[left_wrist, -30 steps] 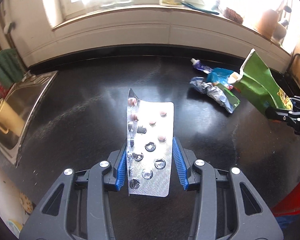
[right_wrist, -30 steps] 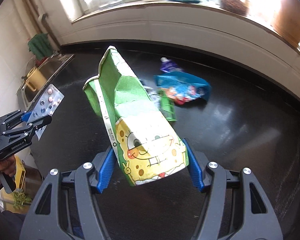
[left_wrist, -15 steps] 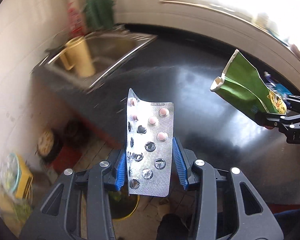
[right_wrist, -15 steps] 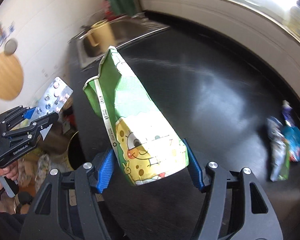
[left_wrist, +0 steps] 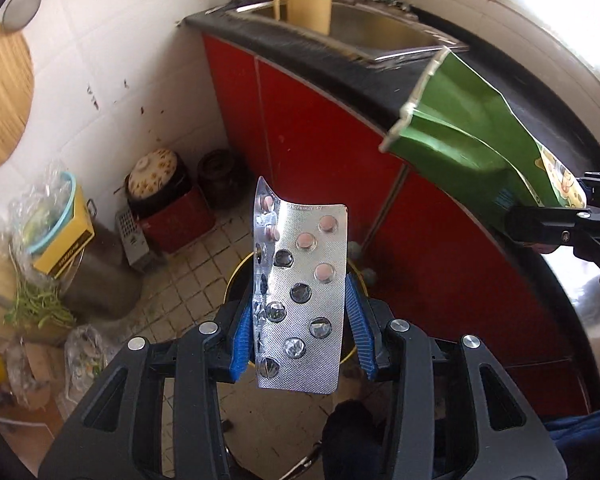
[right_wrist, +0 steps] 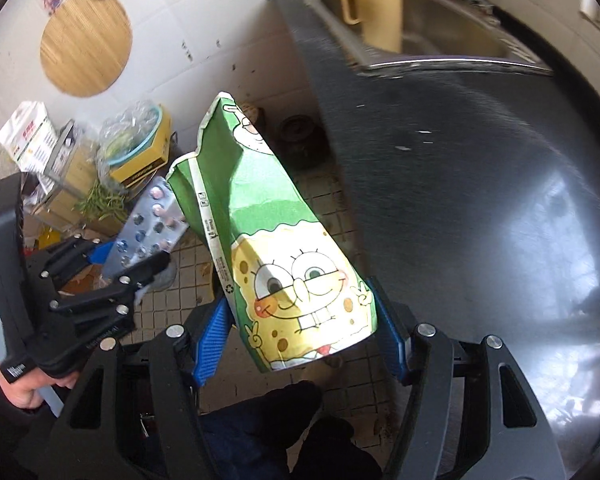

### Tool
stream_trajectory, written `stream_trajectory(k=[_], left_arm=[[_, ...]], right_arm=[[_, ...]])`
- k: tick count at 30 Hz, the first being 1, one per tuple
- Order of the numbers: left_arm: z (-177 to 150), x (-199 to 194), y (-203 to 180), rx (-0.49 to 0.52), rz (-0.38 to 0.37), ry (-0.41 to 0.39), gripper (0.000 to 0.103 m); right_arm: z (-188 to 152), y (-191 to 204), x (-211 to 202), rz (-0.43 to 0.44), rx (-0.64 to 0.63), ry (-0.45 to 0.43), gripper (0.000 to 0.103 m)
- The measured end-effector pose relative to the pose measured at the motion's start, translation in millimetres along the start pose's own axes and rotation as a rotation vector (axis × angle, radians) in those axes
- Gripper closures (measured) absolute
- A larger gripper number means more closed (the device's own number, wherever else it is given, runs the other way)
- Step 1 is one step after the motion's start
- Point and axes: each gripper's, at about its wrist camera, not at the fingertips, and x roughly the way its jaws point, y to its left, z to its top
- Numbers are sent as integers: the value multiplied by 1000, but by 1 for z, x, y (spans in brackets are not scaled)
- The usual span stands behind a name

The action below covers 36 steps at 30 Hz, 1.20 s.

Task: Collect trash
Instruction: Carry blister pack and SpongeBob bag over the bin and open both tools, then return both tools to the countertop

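Between the left gripper's [left_wrist: 300, 320] blue pads stands a clamped pill blister pack [left_wrist: 300, 292], above a yellow-rimmed bin [left_wrist: 236, 280] below. Right of it, the right gripper [right_wrist: 300, 336] pinches a green SpongeBob carton [right_wrist: 276, 248], mouth forward.

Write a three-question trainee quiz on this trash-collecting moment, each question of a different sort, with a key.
1. True or false: the left tool holds a blister pack with every pill pushed out.
2. Multiple choice: the green cartoon carton in the right tool is A) lying on the countertop, B) held up in the air, C) standing in the sink.
3. Fill in: below the blister pack on the tiled floor sits a bin with a ____ rim.

Key:
1. False; a few pink pills remain.
2. B
3. yellow
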Motion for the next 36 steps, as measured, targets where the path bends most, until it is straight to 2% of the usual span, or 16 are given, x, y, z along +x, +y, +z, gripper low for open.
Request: stream_trajectory(k=[5, 11, 21, 23, 24, 26, 29, 33, 36], left_arm=[[-15, 41, 25, -66, -17, 54, 62], [-28, 74, 38, -102, -22, 109, 62], [-28, 98, 47, -131, -58, 139, 60], [-27, 99, 48, -128, -58, 138, 54], [-26, 99, 47, -123, -59, 140, 47], [-27, 99, 46, -110, -48, 141, 41], [-28, 99, 45, -103, -41, 145, 34], [-26, 88, 42, -97, -40, 140, 21], [-19, 67, 34, -83, -47, 109, 13]], right_arm=[[12, 19, 45, 9, -2, 68, 40], [15, 27, 88, -15, -21, 141, 40], [28, 25, 110, -22, 13, 185, 38], [31, 25, 113, -26, 18, 196, 36], [33, 27, 115, -30, 10, 202, 35], [34, 30, 115, -34, -8, 204, 28], [32, 31, 111, -31, -12, 202, 26], [24, 23, 84, -19, -1, 171, 25], [14, 10, 45, -21, 20, 110, 23]])
